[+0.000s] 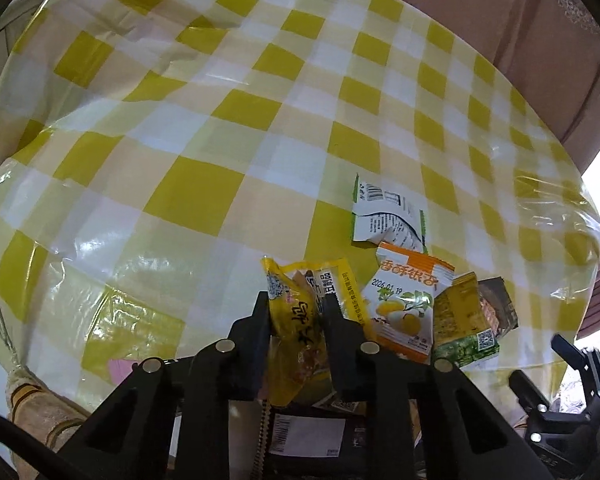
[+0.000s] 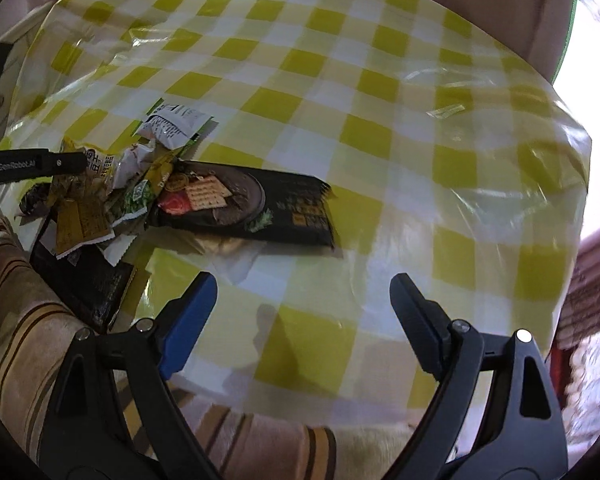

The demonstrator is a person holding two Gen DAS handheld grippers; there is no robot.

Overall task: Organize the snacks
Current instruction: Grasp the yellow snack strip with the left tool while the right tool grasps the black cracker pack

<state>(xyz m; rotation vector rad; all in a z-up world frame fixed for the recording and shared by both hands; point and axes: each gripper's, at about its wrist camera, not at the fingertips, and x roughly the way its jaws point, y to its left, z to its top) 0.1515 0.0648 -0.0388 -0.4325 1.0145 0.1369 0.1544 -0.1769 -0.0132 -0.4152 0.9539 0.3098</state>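
A yellow snack packet (image 1: 296,320) is being pinched between the two black fingers of the left gripper (image 1: 296,308), jaws closed tight on its middle; the packet is sticking out past the fingertips and bulging below them. It is being held at the near edge of a round table covered by a yellow and white checked cloth (image 1: 204,128), in the middle of a small heap of snacks.

Just right of the held packet an orange and white packet (image 1: 404,304) is lying tilted, touching a green and gold packet (image 1: 460,320) on its right. Beyond these a white and green wrapper (image 1: 384,216) is lying flat, printed back facing up. Under the left gripper a dark packet with a white barcode label (image 1: 312,436) is partly being hidden.

In the right wrist view the same heap is being seen at the left, with a long black cracker packet (image 2: 256,204) lying flat beside it toward the middle of the cloth. The right gripper (image 2: 300,304) is being held with jaws wide apart, nothing between them, over bare cloth near the table edge, apart from the cracker packet. A striped beige fabric (image 2: 28,320) is being seen below the table edge.
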